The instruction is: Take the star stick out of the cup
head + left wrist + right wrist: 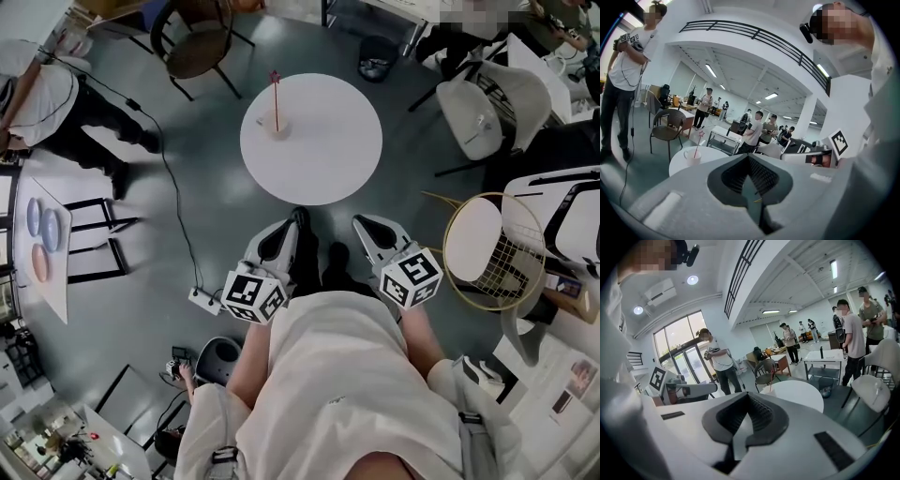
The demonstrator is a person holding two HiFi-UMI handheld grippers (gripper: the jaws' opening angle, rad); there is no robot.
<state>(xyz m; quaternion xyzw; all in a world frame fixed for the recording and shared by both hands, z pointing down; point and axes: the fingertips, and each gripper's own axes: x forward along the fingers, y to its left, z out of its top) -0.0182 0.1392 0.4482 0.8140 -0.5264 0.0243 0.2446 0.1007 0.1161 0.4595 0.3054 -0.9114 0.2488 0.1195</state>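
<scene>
A pale cup point(277, 126) stands on the left part of the round white table point(323, 155), and the thin red star stick point(275, 92) rises out of it. Both grippers are held close to the person's body, short of the table's near edge. My left gripper point(299, 217) is shut with nothing in it, and my right gripper point(360, 223) is also shut and empty. In the left gripper view the cup point(692, 157) and star stick point(699, 142) lie far ahead to the left of the closed jaws. In the right gripper view only the stick point(771, 380) shows above the gripper body; the cup is hidden.
A dark chair point(198, 43) stands beyond the table and a white chair point(487, 105) at its right. A wire-basket side table point(494, 251) is at my right. A cable and power strip point(202, 300) lie on the floor at left. Several people stand around the room.
</scene>
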